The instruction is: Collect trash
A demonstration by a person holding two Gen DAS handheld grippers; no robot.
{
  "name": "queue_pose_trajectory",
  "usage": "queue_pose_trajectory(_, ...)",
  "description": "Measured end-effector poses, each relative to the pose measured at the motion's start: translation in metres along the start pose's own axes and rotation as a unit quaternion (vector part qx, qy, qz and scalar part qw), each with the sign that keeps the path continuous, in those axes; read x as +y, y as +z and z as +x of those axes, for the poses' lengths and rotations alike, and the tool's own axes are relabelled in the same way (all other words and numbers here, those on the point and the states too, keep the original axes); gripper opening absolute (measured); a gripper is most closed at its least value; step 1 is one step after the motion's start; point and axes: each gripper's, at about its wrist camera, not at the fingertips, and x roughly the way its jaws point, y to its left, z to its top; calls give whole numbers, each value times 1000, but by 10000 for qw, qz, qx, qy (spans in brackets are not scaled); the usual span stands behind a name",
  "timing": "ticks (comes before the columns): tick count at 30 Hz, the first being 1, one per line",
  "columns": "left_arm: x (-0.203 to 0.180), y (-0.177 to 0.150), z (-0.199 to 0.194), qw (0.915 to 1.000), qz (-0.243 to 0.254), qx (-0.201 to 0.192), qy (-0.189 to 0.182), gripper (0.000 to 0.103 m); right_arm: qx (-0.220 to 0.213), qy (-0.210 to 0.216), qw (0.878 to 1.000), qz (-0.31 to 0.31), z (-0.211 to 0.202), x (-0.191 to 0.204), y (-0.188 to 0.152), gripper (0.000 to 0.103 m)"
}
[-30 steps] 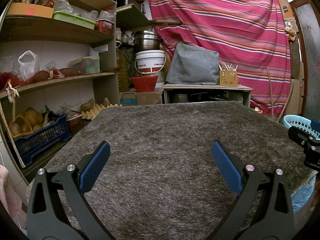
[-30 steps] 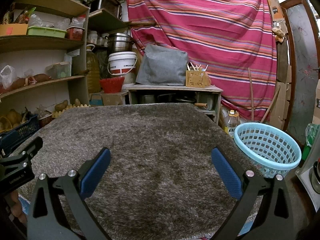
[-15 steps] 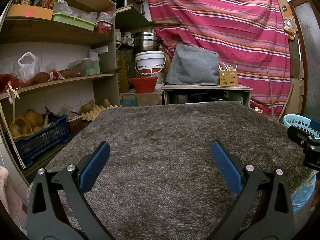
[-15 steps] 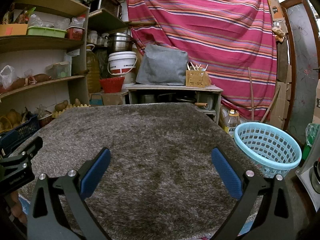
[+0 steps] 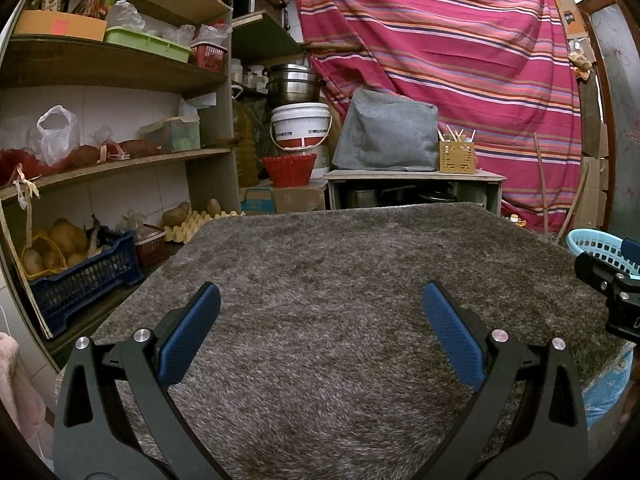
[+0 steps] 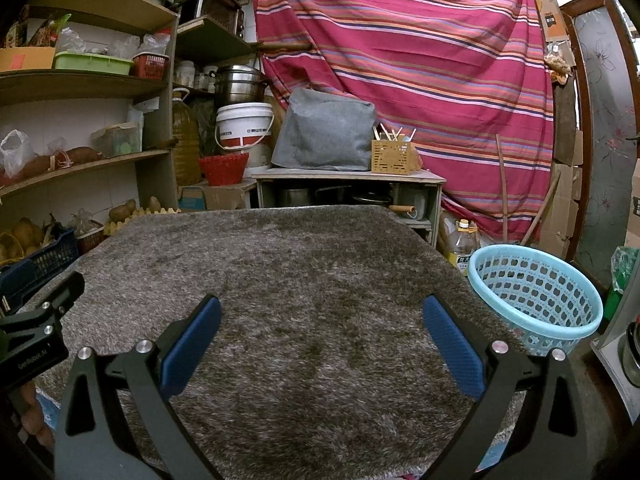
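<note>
A shaggy grey-brown rug (image 5: 340,280) (image 6: 288,280) covers the table in front of both grippers, and no trash shows on it. My left gripper (image 5: 320,300) hovers open over the rug's near part, with nothing between its blue pads. My right gripper (image 6: 320,312) is open too, and holds nothing. A light blue perforated basket (image 6: 536,292) stands off the table's right edge; its rim (image 5: 592,240) also peeks in at the right of the left wrist view. The other gripper's black body appears at each view's side edge.
Wooden shelves (image 5: 108,160) with bags, crates and potatoes line the left side. Behind the table stands a low cabinet (image 6: 348,184) with a grey cover and a wooden utensil holder. A striped red cloth (image 6: 420,60) hangs at the back. An oil bottle (image 6: 460,244) stands by the basket.
</note>
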Motion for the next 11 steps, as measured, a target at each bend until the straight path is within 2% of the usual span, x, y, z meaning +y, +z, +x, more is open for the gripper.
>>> queue_pose_trajectory(11, 8, 5, 3, 9999, -78, 62, -66, 98, 75, -31, 10000, -8, 5, -4, -4, 99)
